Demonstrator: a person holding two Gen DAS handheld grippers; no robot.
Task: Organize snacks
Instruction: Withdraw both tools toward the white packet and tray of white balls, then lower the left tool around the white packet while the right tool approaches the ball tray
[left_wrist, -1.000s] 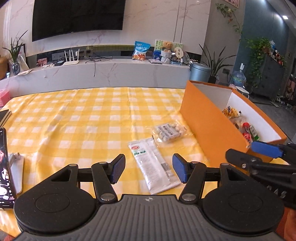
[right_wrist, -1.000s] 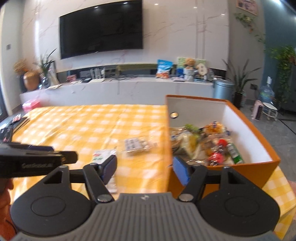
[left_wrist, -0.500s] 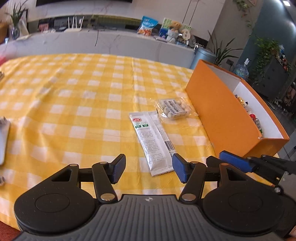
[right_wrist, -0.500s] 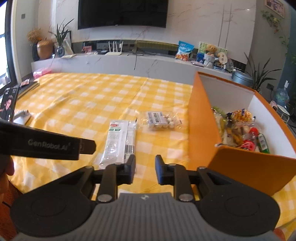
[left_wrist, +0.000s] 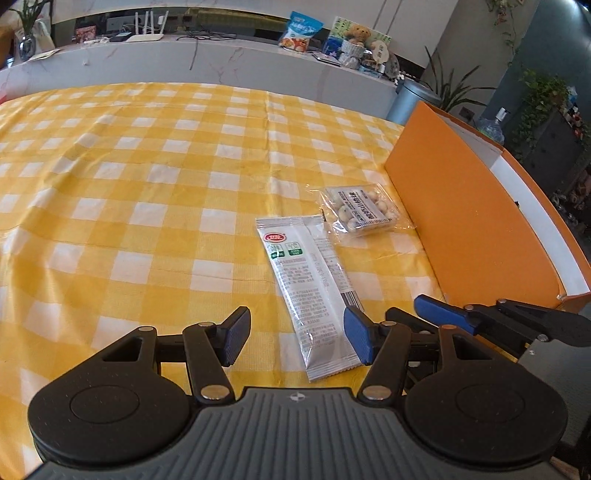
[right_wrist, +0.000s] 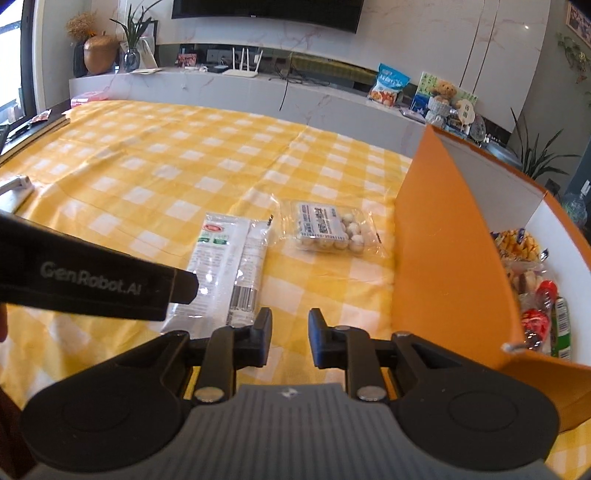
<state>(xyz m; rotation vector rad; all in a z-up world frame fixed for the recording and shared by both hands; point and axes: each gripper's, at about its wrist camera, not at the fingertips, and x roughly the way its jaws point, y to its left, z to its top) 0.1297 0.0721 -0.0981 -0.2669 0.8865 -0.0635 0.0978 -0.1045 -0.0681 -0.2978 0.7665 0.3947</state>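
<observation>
A long white snack packet (left_wrist: 308, 291) lies on the yellow checked tablecloth (left_wrist: 147, 184), with a clear bag of small round snacks (left_wrist: 360, 214) just beyond it. My left gripper (left_wrist: 295, 338) is open, low over the packet's near end. In the right wrist view the packet (right_wrist: 225, 266) and the clear bag (right_wrist: 327, 230) lie ahead; my right gripper (right_wrist: 290, 338) is empty, its jaws narrowed with a small gap, just right of the packet. An orange box (right_wrist: 439, 243) holding several snacks (right_wrist: 535, 295) stands at the right.
The left gripper's body (right_wrist: 92, 277) crosses the left of the right wrist view. The right gripper's fingers (left_wrist: 443, 319) show beside the box (left_wrist: 465, 229) in the left wrist view. A marble counter (left_wrist: 221, 62) with snack bags lies beyond the table. A white object (right_wrist: 14, 192) lies far left.
Both grippers have moved forward and down toward the white packet. The right gripper's jaws have narrowed from wide open over the past second. The left gripper stays open.
</observation>
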